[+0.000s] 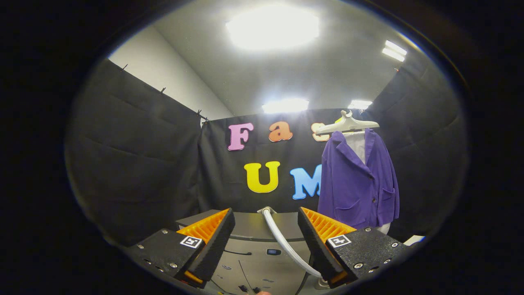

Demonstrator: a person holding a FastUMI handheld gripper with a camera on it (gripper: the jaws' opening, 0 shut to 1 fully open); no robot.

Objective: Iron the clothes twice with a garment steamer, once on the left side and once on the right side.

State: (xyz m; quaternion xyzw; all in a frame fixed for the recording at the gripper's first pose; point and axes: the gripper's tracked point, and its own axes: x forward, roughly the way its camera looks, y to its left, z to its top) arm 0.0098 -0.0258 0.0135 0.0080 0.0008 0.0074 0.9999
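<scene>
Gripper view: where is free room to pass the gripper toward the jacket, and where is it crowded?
Free: the open air above the grey steamer unit, between the hose and the booth's wall. Crowded: between the open fingers of the hand-held gripper, where the hose runs, and at the purple jacket on its hanger.

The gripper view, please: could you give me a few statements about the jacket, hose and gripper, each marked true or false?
1. The purple jacket hangs on a white hanger. True.
2. The gripper is shut on the jacket. False: its fingers stand open, the jacket beyond them.
3. A white hose runs between the fingers. True.
4. The jacket lies folded on the grey unit. False: it hangs upright.
</scene>
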